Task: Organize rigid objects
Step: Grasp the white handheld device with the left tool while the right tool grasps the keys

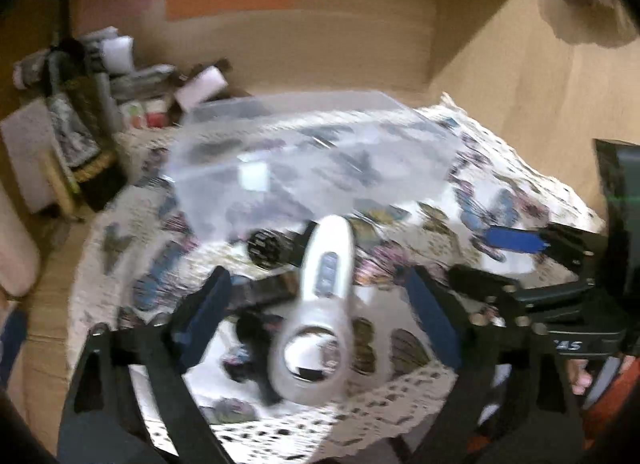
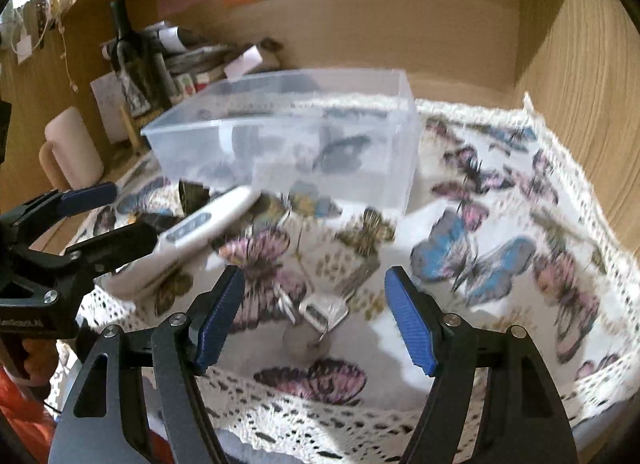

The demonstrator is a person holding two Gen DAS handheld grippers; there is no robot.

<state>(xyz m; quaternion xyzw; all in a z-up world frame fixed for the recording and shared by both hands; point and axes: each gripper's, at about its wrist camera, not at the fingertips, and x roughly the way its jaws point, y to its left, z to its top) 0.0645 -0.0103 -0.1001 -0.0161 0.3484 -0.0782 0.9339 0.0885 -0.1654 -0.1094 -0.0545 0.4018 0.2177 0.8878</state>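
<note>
A white handheld device with blue buttons (image 1: pixel 320 304) lies on the butterfly cloth (image 1: pixel 500 200) between the spread fingers of my left gripper (image 1: pixel 320 296), which is open around it. It also shows in the right wrist view (image 2: pixel 200 224), with the left gripper (image 2: pixel 116 220) beside it. A clear plastic box (image 2: pixel 288 132) stands behind it, also in the left wrist view (image 1: pixel 312 156). My right gripper (image 2: pixel 316 312) is open over a small metal keyring piece (image 2: pixel 320 312) on the cloth (image 2: pixel 500 264). A dark round object (image 1: pixel 264 248) lies near the box.
Clutter stands at the back left: a dark bottle (image 2: pixel 128 48), boxes and a pale pink mug (image 2: pixel 72 148). Wooden walls (image 2: pixel 580 84) enclose the back and right. The cloth's lace edge (image 2: pixel 320 416) hangs at the front.
</note>
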